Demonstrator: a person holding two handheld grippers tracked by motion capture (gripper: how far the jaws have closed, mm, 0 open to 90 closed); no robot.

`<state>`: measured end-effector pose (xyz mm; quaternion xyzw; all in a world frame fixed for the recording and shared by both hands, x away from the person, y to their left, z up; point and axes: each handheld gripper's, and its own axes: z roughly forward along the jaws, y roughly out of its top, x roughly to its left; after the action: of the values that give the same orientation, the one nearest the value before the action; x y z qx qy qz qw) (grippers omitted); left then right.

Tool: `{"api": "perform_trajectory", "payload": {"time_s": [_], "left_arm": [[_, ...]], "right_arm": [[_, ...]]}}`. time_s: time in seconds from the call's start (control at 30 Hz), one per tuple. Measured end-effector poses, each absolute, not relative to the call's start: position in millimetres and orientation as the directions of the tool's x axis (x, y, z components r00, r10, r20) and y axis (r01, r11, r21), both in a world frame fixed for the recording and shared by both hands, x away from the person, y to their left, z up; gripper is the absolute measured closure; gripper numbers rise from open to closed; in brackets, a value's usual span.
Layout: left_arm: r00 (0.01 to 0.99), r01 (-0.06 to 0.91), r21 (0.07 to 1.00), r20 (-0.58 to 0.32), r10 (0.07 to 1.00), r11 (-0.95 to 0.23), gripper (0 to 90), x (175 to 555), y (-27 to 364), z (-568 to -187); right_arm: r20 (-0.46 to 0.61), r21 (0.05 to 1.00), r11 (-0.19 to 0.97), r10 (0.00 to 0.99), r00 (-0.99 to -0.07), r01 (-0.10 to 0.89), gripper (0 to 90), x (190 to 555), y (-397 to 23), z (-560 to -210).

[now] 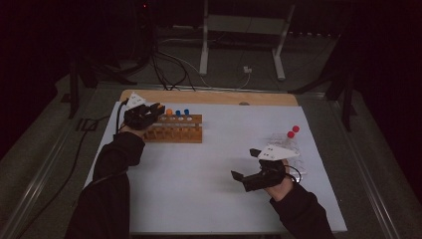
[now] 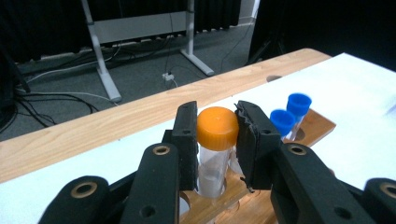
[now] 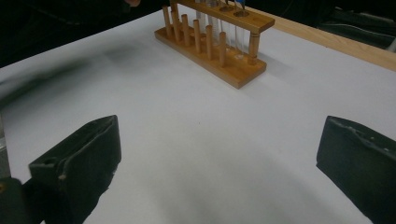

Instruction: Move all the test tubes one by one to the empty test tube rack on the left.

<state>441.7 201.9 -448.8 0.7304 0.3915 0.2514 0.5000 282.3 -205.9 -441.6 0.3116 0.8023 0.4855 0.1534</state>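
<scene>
We note a white table (image 1: 199, 184) with a bare wooden strip (image 1: 209, 97) along its far edge, in a dim room; beyond it lies a grey floor with loose cables (image 1: 164, 64) and the white legs of a stand (image 1: 204, 45). A wooden rack (image 1: 175, 128) stands on the far left part of the table, and two red-capped tubes (image 1: 293, 131) sit in a clear holder at the right edge, just beyond the right hand. In the left gripper view, we see the left gripper (image 2: 215, 135) clamped on an orange-capped tube (image 2: 215, 149): both pads press on it just under and beside the cap, and the tube stands upright with its lower end in a hole of the rack. Two blue-capped tubes (image 2: 290, 116) stand in the same rack, a little farther along from the gripper. In the high view the left gripper (image 1: 149, 113) sits over the left end of the rack. The right gripper (image 1: 246, 164) hovers over bare table at the right, well apart from the rack; in its own view the jaws stand wide apart with nothing between them.
</scene>
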Motion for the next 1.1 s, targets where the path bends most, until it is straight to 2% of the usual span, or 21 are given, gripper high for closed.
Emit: {"api": "perform_trajectory", "payload": {"time_s": [0.27, 0.43, 0.77, 0.9, 0.97, 1.1], "left_arm": [[0.562, 0.327, 0.917, 0.007, 0.827, -0.229, 71.7, 442.6, 197.3, -456.5], [0.558, 0.333, 0.922, -0.025, 0.829, -0.196, 71.6, 442.6, 200.7, -459.7], [0.553, 0.353, 0.911, -0.020, 0.833, -0.212, 70.0, 442.5, 201.1, -456.4], [0.542, 0.341, 0.921, -0.028, 0.840, -0.190, 54.0, 436.8, 204.7, -446.9], [0.539, 0.340, 0.925, -0.043, 0.841, -0.171, 39.4, 432.6, 207.3, -439.7], [0.552, 0.333, 0.929, -0.054, 0.832, -0.161, 16.2, 421.3, 210.7, -426.8]], "right_arm": [[0.056, 0.881, 0.323, 0.655, -0.754, 0.346, 0.0, 281.5, -206.3, -441.2], [0.057, 0.884, 0.317, 0.656, -0.753, 0.344, 0.0, 281.5, -207.3, -440.5], [0.063, 0.894, 0.300, 0.651, -0.757, 0.332, 0.0, 281.2, -208.9, -437.4], [0.095, 0.889, 0.297, 0.625, -0.775, 0.349, 0.0, 284.2, -212.2, -434.5], [0.104, 0.893, 0.291, 0.610, -0.786, 0.344, 0.0, 285.7, -215.3, -432.9], [0.082, 0.907, 0.276, 0.623, -0.777, 0.317, 0.0, 285.0, -221.4, -426.9]]}}
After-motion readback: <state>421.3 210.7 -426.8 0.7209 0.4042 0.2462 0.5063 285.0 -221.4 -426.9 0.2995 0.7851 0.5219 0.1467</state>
